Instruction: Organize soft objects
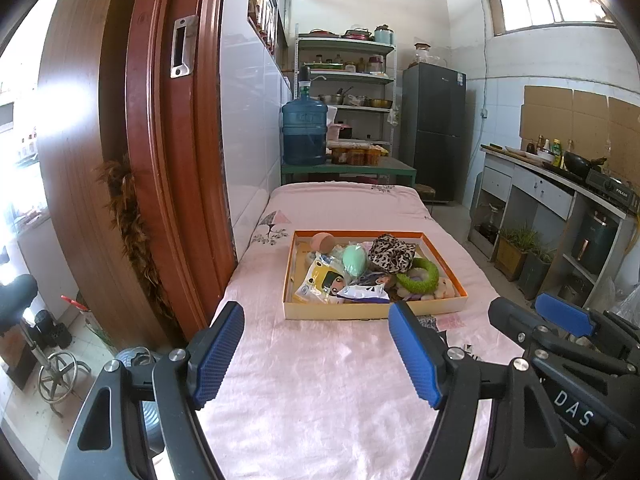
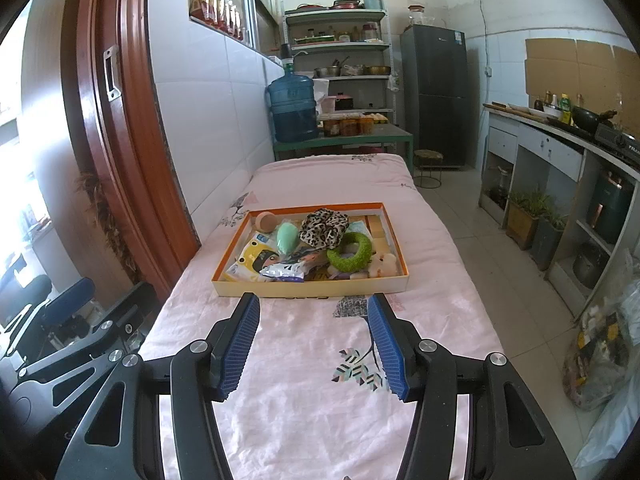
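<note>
At the bottom of the left wrist view you see your left gripper (image 1: 316,350) with its two blue pads (image 1: 218,354) standing apart, and nothing is between them. Under it lies only the pink cloth (image 1: 320,400) that covers the table. At the right edge of the same frame, your right gripper (image 1: 560,316) shows from the side, just beside the left one.

In the right wrist view, your right gripper (image 2: 314,344) is at the bottom centre. Its jaws are also apart and they hold nothing. A printed leaf pattern (image 2: 360,366) on the cloth is just inside the right pad.

A little farther, in the middle of both frames, the shallow box (image 2: 308,290) with an orange rim rests on the cloth. The soft objects are all inside it: plastic packets (image 2: 260,264) in the near left part, a mint green sponge (image 2: 289,237) behind them, a round peach sponge (image 2: 265,221) in the far left corner, a leopard scrunchie (image 2: 323,228) at the far centre, a green fuzzy ring (image 2: 350,253) and a small pale plush toy (image 2: 384,265) at the near right.

Beyond the table, at the upper centre, stand a blue water jug (image 2: 292,108), a shelf (image 2: 340,44) with pots and a dark fridge (image 2: 434,96). The brown door frame (image 2: 116,140) fills the left side.
</note>
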`<state>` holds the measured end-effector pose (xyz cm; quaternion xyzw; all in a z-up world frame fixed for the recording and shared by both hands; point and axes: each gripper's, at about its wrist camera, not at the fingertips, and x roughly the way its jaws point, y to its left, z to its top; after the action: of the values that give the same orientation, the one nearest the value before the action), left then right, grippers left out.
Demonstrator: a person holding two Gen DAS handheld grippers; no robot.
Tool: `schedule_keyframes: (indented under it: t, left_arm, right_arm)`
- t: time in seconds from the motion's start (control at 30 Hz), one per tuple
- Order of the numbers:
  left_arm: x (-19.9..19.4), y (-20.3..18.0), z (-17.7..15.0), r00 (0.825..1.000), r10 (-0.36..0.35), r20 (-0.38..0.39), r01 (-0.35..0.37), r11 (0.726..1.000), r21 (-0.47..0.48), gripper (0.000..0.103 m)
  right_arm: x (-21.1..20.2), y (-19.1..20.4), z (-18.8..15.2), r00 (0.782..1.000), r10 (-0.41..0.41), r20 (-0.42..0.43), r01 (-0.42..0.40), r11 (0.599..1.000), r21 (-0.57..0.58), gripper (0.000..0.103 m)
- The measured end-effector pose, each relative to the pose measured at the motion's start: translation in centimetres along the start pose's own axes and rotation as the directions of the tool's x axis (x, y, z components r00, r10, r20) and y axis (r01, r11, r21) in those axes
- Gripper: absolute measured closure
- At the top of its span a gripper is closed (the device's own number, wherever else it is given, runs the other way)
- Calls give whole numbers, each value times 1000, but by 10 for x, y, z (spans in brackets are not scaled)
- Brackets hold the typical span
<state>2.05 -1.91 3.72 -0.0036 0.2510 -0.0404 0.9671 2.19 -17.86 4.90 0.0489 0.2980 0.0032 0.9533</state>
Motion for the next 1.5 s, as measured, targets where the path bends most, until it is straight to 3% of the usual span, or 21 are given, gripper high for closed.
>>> schedule_keyframes:
  t: [1.5]
  left_arm:
    - [4, 5, -8, 1000, 11, -12, -11, 1000, -7, 28]
  right_arm:
    - [0, 3, -1, 1000, 5, -3, -5, 1000, 0, 45]
